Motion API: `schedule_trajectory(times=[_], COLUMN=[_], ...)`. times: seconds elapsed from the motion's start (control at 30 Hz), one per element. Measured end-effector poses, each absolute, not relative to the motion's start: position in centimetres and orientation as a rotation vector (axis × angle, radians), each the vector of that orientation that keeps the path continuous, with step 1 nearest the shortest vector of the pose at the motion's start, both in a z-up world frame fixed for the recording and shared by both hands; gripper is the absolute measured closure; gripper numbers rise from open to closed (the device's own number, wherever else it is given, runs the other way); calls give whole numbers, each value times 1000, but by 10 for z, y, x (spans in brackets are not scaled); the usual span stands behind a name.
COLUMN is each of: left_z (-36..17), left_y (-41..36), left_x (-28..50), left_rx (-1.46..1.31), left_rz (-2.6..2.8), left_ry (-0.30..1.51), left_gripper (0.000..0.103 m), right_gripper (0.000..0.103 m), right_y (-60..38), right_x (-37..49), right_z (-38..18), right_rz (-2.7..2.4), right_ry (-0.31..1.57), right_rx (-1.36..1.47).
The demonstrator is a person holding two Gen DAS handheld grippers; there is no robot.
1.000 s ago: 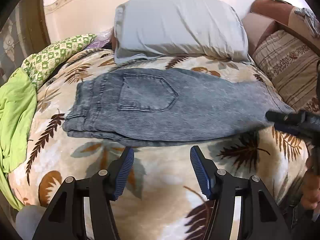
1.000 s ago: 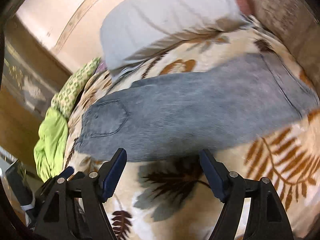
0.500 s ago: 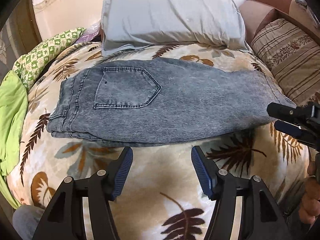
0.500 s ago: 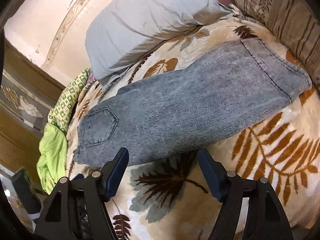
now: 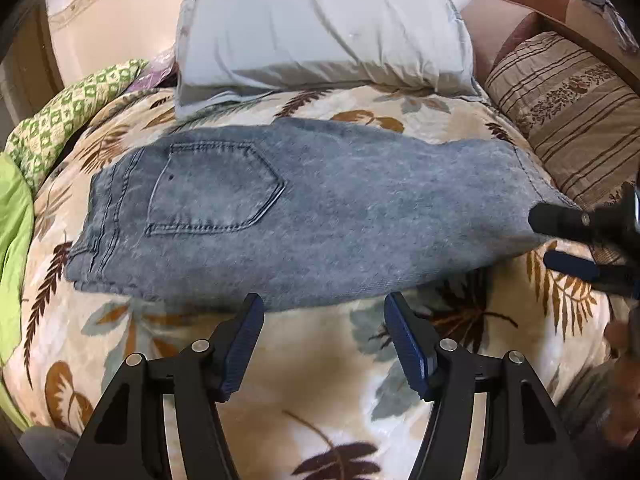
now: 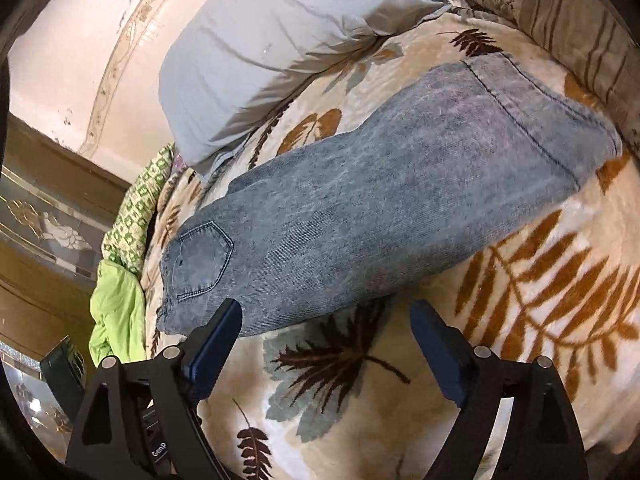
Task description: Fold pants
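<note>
Grey-blue denim pants lie flat across the leaf-patterned blanket, folded lengthwise, waist and back pocket at the left, leg hem at the right. My left gripper is open and empty, just in front of the pants' near edge. My right gripper is open and empty, near the pants' front edge; it also shows in the left wrist view at the hem end, jaws apart.
A grey pillow lies behind the pants. A striped cushion stands at the right. Green patterned and lime cloths hang at the bed's left edge. A wooden wardrobe stands beyond the bed.
Both grippers have moved closer to the pants' near edge, and the left view has shifted right. The right gripper now sits at the hem end. The pants have not moved.
</note>
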State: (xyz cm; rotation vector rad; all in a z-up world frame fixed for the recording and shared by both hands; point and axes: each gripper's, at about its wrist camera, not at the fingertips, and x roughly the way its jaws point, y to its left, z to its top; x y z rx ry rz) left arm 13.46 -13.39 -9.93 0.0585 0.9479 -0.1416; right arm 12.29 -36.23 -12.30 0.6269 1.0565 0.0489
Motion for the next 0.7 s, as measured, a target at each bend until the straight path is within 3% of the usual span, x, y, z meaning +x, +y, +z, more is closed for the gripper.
schedule_trajectory(times=[0.23,0.37,0.5,0.7], left_z=[-97,-102,-109,-131], left_y=[-165,-192,-238,-316], left_x=[146,159,174,185], left_rx=[138,156,209,403], left_rz=[-246,-340,-462,-616], left_ry=[910,914,922,942], left_gripper=[40,41,41,41], right_gripper=[15,27,28,39], right_y=[-406,-439,-475,-518], right_x=[135,122,109,95], right_z=[-95,-97,-95,-112], right_rz=[-17,-137,-214,-340], right_ry=[971,954,918,932], right_rx=[553,572,652,775])
